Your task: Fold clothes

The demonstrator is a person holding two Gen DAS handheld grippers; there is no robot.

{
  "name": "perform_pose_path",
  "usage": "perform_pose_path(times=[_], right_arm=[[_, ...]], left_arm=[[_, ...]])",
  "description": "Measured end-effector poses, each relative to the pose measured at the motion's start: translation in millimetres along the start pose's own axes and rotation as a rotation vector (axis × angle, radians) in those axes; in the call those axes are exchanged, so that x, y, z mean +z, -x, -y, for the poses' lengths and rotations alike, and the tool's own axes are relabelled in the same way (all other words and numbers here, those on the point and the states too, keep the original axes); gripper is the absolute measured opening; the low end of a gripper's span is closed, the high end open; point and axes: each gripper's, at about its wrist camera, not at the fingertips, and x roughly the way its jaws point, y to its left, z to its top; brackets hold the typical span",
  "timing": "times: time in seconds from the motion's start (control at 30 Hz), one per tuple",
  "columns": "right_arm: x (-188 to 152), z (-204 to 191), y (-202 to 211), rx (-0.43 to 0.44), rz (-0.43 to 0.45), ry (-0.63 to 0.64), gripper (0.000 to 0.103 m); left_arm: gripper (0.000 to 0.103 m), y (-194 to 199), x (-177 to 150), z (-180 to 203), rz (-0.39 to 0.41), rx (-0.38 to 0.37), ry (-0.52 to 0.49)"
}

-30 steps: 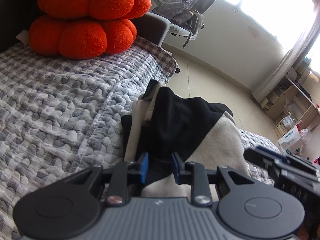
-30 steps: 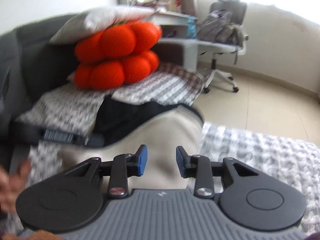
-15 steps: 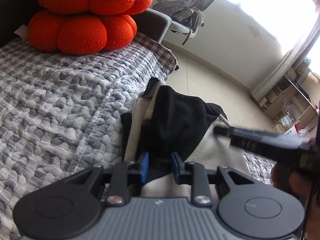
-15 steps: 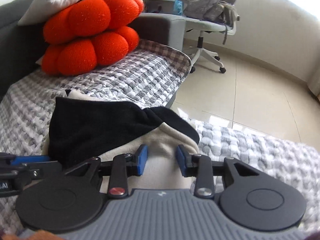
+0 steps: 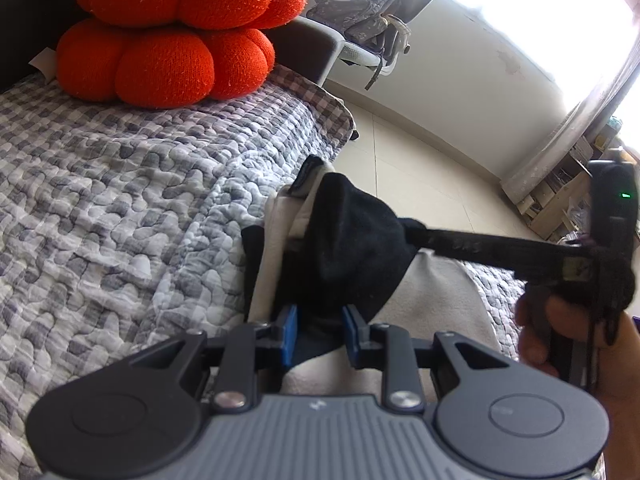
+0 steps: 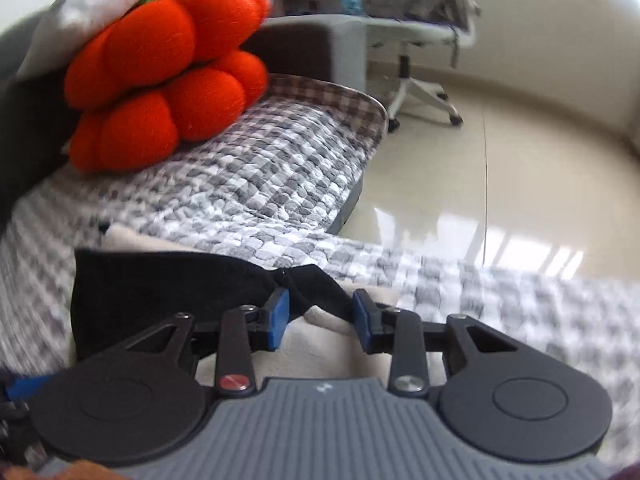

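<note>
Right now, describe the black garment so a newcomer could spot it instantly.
Start at the grey checked quilt below the orange cushions. Near its floor-side edge lies a cream cloth; the black garment lies on that, the only dark fabric there.

Both wrist views look down along their fingers, close over the quilted bed (image 5: 120, 208) (sharing the orange cushions (image 6: 160, 80)).

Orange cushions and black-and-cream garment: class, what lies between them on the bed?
Only bare grey-and-white quilt separates the orange cushions from the black-and-cream garment; the left wrist view shows this best.
</note>
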Motion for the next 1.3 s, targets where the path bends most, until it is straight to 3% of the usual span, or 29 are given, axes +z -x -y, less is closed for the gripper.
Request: perform_pose_path(times=[0.1,0.27,0.33,0.4,0.53,0.63,0.73,0.9,0.97,1.07,1.17,1.3], right_arm=[[-3.6,8.4,17.2,0.010,0.096,-0.065,0.042],[-24.1,-4.2,2.4,-0.048,0.069,0.078,0.049],[-16.3,3.9,10.4,-0.029,0.049,0.018,0.050],[-13.3,8.4,26.9,-0.028,0.082,-0.019,0.050],[-27.1,0.7,68.0,0.026,0.137,0.022,0.050],[-41.1,-7.2,85.9,0.061,0.126,0.066,0.050],[-58.0,-10.4,79.1,0.124,0.030,0.038,0.050],[-84.9,-43.3,79.1,0.021,0.016,0.259,0.048],[-77.8,-43.7,95.4,0.055,0.027,0.227,0.039],[-77.8,-41.2,114.8,0.092,0.063,0.215,0.038],[-90.8,-33.8,94.1,0.071,-0.005,0.186,0.039],[-92.8,-35.2,87.6,0.060,-0.015,0.184,0.040]], left_arm=[[0.027,-0.1,0.5,-0.9,-0.002,-0.002,0.006],[0.026,-0.1,0.1,-1.6,0.001,-0.004,0.007],[0.024,-0.4,0.3,-3.7,0.001,-0.004,0.017],[0.022,-0.7,0.7,-5.2,0.000,-0.005,0.026],[0.022,-0.7,0.8,-4.5,-0.001,-0.004,0.024],[0.022,-0.5,1.0,-4.8,-0.001,-0.005,0.026],[0.022,-0.6,1.0,-5.0,0.000,-0.005,0.027],[0.022,-0.6,-1.1,-2.7,0.008,0.007,0.014],[0.022,-0.3,-1.7,-1.8,0.011,0.013,0.006],[0.022,-0.7,-0.4,-4.7,0.009,0.005,0.021],[0.021,-0.5,-1.0,-4.0,0.012,0.004,0.016],[0.021,0.1,-1.9,-4.5,0.018,0.001,0.014]])
